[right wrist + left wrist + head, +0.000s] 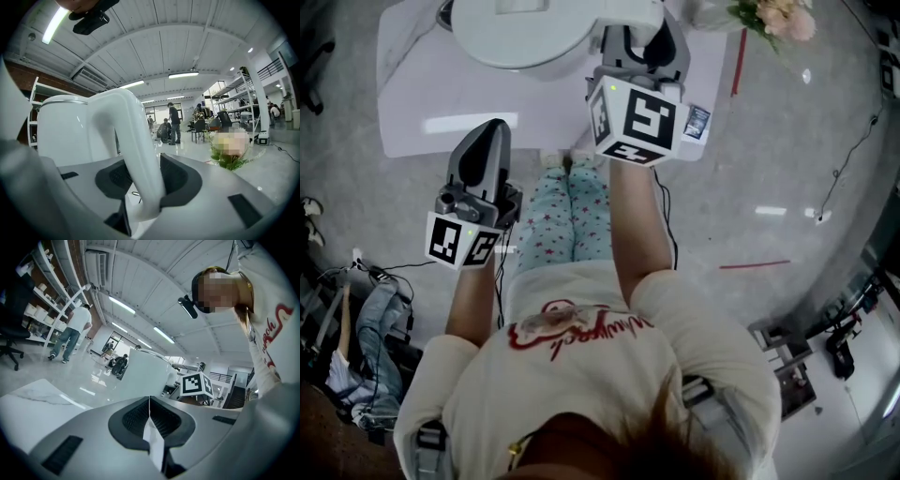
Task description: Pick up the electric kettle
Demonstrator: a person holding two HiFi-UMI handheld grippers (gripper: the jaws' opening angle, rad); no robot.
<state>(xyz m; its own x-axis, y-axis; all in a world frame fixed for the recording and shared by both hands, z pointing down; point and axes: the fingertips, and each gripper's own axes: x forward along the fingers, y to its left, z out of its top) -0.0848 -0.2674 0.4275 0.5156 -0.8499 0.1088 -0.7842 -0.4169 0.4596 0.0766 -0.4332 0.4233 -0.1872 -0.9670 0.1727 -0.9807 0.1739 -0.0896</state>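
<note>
Electric kettle [516, 28], white, upper centre of head view, over pale worktop [412, 75]. Lower left: left gripper [494, 128], fingers closed together, empty. Right of it: right gripper [143, 176], fingers clamped on curved handle [124, 122]. Likely risk: smooth handle sliding through fingers, body swinging. Lid shut, contents unseen; spill possible if filled.

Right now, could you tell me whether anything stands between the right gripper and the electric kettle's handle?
Nothing visible does. The white handle of the kettle already sits between the jaws of the right gripper, which grip it.
</note>
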